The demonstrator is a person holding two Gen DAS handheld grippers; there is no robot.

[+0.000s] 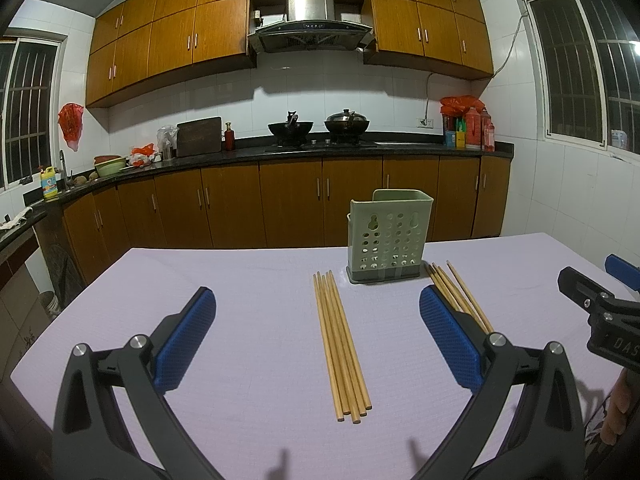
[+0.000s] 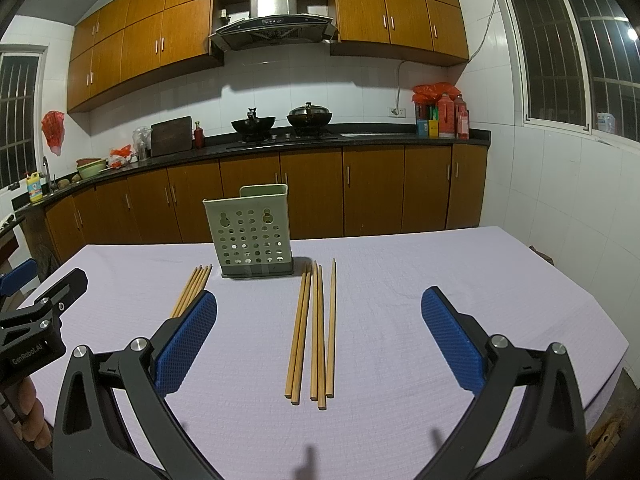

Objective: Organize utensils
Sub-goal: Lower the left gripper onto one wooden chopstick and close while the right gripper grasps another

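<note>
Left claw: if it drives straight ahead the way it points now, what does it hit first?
Probably the left bundle of wooden chopsticks lying flat on the lilac tablecloth, centred between the open left claw fingers. The perforated green plastic utensil holder sits right of that line; depth unclear.

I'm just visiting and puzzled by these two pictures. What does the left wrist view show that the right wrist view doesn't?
Only the left wrist view shows the left bundle of chopsticks whole, lying between the open left gripper. Only the right wrist view shows the right bundle of chopsticks whole, between the open right gripper. Both show the green perforated holder standing on the cloth-covered table, and part of the other bundle.
</note>
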